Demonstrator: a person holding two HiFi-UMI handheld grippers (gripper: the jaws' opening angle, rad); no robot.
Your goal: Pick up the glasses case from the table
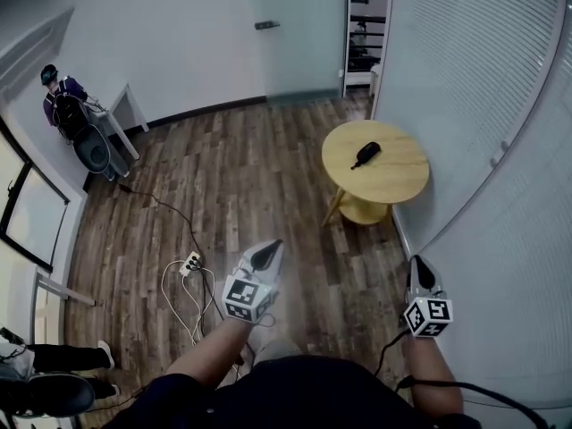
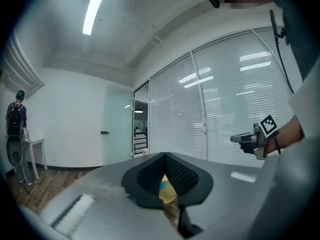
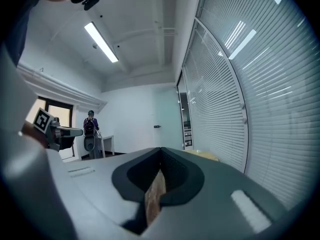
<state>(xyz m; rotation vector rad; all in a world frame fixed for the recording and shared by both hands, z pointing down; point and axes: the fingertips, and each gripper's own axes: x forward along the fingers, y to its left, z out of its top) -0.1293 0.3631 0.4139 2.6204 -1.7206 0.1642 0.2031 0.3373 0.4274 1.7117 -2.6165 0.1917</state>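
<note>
The black glasses case [image 1: 365, 155] lies on a small round yellow table [image 1: 393, 181] by the blinds, well ahead of both grippers. My left gripper [image 1: 268, 250] is held over the wooden floor, left of and short of the table, pointing level. Its jaws meet at the tip with nothing between them [image 2: 164, 155]. My right gripper [image 1: 420, 267] hovers near the glass wall, below the table in the head view, also shut and holding nothing [image 3: 160, 150]. A sliver of the table [image 3: 206, 156] shows past the right jaws. Each gripper sees the other, the right gripper [image 2: 241, 139] and the left gripper [image 3: 70, 132].
A power strip [image 1: 189, 264] with white and black cables lies on the floor left of my left gripper. A person [image 1: 55, 92] stands by a chair [image 1: 92, 150] and white desk [image 1: 128, 105] at the far left. Blinds [image 1: 474, 88] line the right side. Someone's legs [image 1: 54, 357] show at lower left.
</note>
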